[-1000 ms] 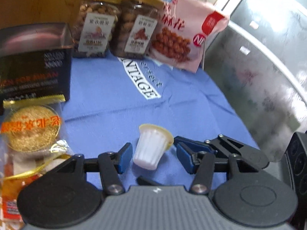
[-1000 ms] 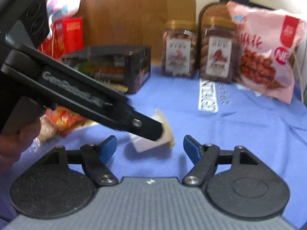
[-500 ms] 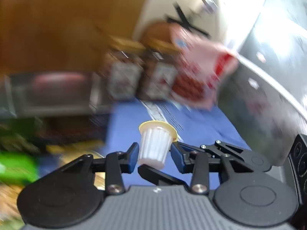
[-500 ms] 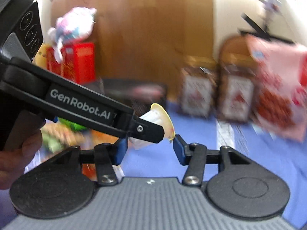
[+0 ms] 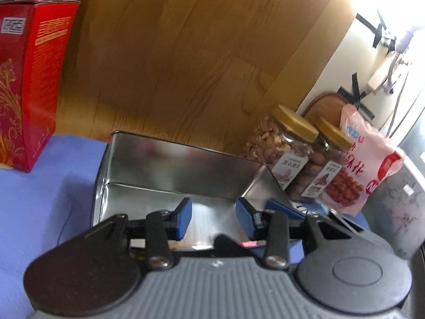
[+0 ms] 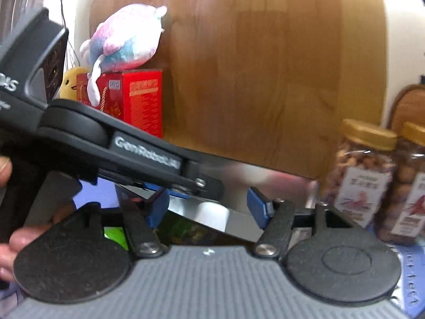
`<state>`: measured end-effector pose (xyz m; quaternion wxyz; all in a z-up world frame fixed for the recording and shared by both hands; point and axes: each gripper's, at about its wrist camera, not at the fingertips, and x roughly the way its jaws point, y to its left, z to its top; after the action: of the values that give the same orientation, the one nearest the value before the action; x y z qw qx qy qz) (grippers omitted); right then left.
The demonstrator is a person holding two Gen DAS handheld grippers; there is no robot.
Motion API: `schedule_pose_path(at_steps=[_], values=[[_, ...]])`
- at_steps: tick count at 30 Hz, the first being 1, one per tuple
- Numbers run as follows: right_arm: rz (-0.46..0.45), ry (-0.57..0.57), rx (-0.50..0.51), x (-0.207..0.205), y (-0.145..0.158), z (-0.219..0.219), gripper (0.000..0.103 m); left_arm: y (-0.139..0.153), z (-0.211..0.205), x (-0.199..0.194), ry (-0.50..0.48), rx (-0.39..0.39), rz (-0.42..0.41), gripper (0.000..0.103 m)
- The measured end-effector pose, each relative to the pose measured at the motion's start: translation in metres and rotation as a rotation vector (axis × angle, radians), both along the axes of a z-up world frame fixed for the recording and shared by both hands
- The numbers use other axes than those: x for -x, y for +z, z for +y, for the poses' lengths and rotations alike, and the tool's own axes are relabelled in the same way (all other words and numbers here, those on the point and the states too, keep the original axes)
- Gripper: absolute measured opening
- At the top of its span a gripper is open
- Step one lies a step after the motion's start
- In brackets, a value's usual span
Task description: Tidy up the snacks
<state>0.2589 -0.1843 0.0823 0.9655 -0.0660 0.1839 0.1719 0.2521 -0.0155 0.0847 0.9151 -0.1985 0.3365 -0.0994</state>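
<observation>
An open silver tin (image 5: 172, 164) lies on the blue cloth (image 5: 39, 199). My left gripper (image 5: 214, 218) hangs over its floor, pads partly apart, and no cup shows between them. In the right wrist view the left gripper (image 6: 199, 188) reaches in from the left. Just under its tip is a blurred white shape (image 6: 212, 210), seemingly the small white jelly cup, over the tin (image 6: 239, 223). My right gripper (image 6: 207, 207) is beside it. Its jaws are opening around the left tip and the white shape, and its pads touch neither.
Two gold-lidded nut jars (image 5: 287, 154) and a pink snack bag (image 5: 366, 170) stand right of the tin. A red box (image 5: 32, 79) sits at the back left with a plush toy (image 6: 124, 40) on it. A hand (image 6: 10, 239) grips the left tool. Green packets (image 6: 114, 234) lie below.
Both grippers swung up and left from the open cloth to over the tin. The white cup that stood between the left pads half a second ago no longer shows there.
</observation>
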Motion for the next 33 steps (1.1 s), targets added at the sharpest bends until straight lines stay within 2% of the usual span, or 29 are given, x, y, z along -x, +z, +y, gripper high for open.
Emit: schedule_pose_path(at_steps=[4,9,12,17,20,24,28,31,33], values=[[-0.018,-0.068,-0.071,0.039,0.0,-0.036,0.067,0.009,0.005,0.033,-0.013,0.052,-0.076,0.037],[0.074,-0.129,-0.167,0.074,-0.02,-0.056,0.067,0.006,0.017,0.099,-0.013,0.099,-0.116,0.037],[0.118,-0.127,-0.215,0.085,-0.032,-0.052,0.067,-0.002,0.023,0.136,0.022,0.093,-0.117,0.037],[0.128,-0.139,-0.186,0.094,-0.039,-0.035,0.075,-0.018,0.021,0.183,0.034,0.029,-0.12,0.037],[0.162,-0.165,-0.197,0.089,-0.041,-0.031,0.083,-0.023,0.019,0.196,0.01,0.014,-0.136,0.038],[0.208,-0.229,-0.201,0.084,-0.045,-0.026,0.087,-0.026,0.023,0.202,-0.044,-0.006,-0.156,0.04],[0.231,-0.245,-0.173,0.071,-0.048,-0.017,0.093,-0.026,0.03,0.206,-0.078,0.023,-0.159,0.04],[0.244,-0.269,-0.162,0.056,-0.053,-0.012,0.093,-0.027,0.036,0.208,-0.078,0.035,-0.162,0.04],[0.283,-0.257,-0.173,0.047,-0.056,-0.011,0.083,-0.027,0.04,0.208,-0.076,0.044,-0.159,0.04]])
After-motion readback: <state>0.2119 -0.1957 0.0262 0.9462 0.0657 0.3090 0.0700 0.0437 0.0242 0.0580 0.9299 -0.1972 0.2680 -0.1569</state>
